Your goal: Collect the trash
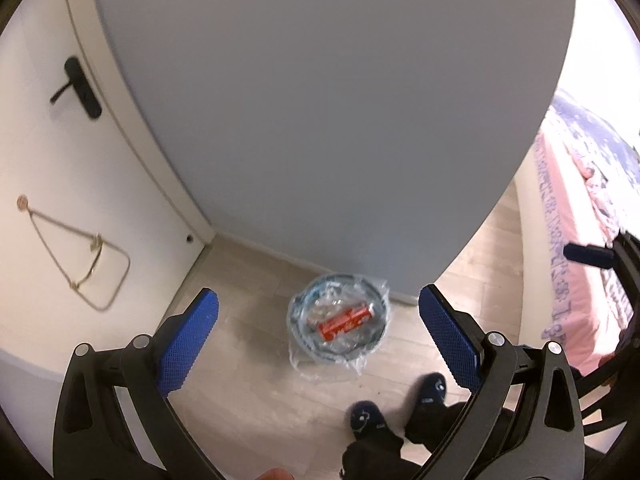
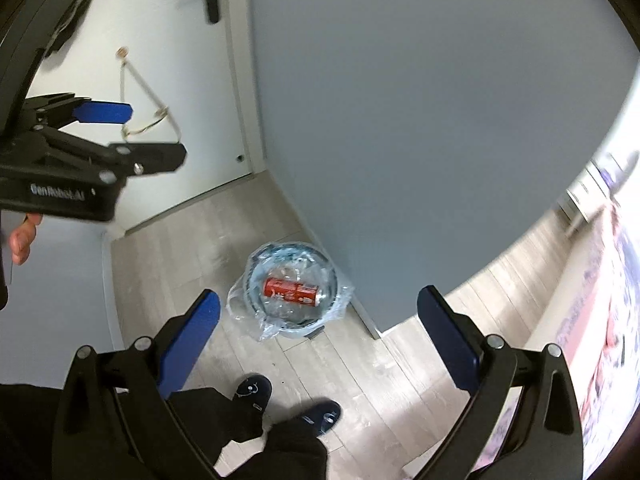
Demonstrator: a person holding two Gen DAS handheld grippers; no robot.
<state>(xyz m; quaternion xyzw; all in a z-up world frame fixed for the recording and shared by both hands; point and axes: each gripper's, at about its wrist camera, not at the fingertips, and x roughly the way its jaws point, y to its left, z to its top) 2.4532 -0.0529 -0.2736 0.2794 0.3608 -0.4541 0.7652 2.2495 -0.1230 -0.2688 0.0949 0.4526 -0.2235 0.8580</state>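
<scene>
- The step in hand looks like the pause after a drop: a red aluminium drinks can [image 2: 291, 291] lies inside the small round bin lined with a clear plastic bag [image 2: 248, 280], which stands on the pale wood-plank floor [image 2: 168, 264] right against the foot of the grey wall panel [image 2: 400, 100].
- Both tools hang high above the bin, well apart from it. The left hand-held gripper [image 1: 318, 326] has its blue pads spread wide with nothing between them; the right hand-held gripper [image 2: 318, 322] is likewise gaping and empty.
- In the right wrist view the can's long axis runs flat across the bin, from 9 o'clock to 3 o'clock with the 3 o'clock end dipping a shade; its open silver end faces 3 o'clock. In the left wrist view the same axis reads tilted, from 8 o'clock up to 2 o'clock.
- Judging by this, that piece of trash is done with. The next move calls for turning away from the bin to find more litter, since none shows on the floor near the person's dark slippers [image 2: 253, 390].
- The white door with a black lever handle [image 1: 80, 88] stands at 10 o'clock from the bin; a patterned pink bedspread [image 1: 580, 240] lies off at 3 o'clock.
</scene>
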